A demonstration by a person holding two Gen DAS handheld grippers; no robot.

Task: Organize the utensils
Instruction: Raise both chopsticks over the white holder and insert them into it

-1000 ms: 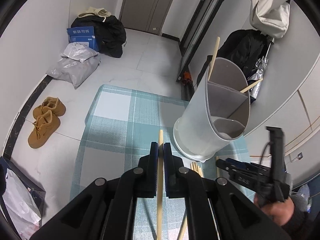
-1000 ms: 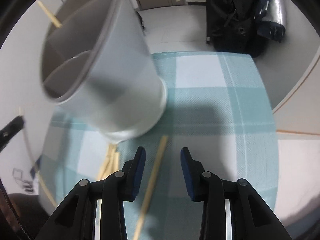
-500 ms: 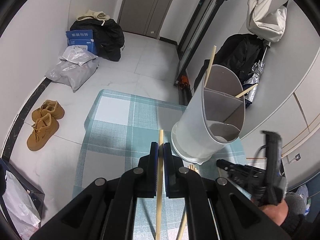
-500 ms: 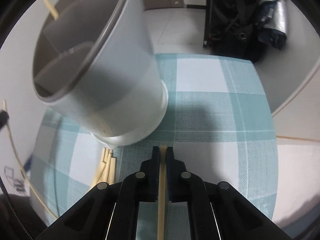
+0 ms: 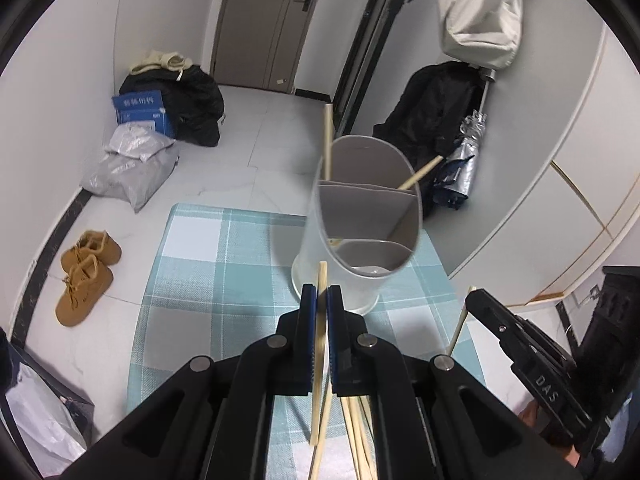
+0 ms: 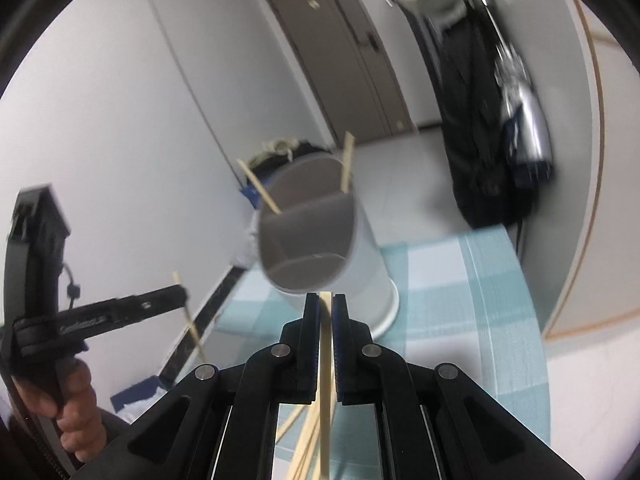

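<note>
A white utensil holder (image 5: 360, 232) with grey inner dividers stands on the teal checked cloth (image 5: 208, 264); two chopsticks (image 5: 329, 140) lean in its back compartment. My left gripper (image 5: 321, 294) is shut on a wooden chopstick (image 5: 318, 360), lifted just in front of the holder. In the right wrist view my right gripper (image 6: 326, 302) is shut on another chopstick (image 6: 325, 380), raised near the holder (image 6: 320, 248). Several loose chopsticks (image 5: 360, 440) lie on the cloth below the fingers. Each gripper shows in the other's view, the right gripper (image 5: 472, 294) with its stick, the left gripper (image 6: 180, 292) too.
The table edge drops to a tiled floor with brown shoes (image 5: 86, 272), grey parcels (image 5: 128, 168) and a black bag (image 5: 188, 108). A dark coat and umbrella (image 5: 460, 148) hang by the wall on the right. A hand (image 6: 76, 408) holds the left gripper's handle.
The right gripper closed on a chopstick lying on the cloth, then lifted and tilted up. The left gripper rose with its chopstick and came nearer the holder.
</note>
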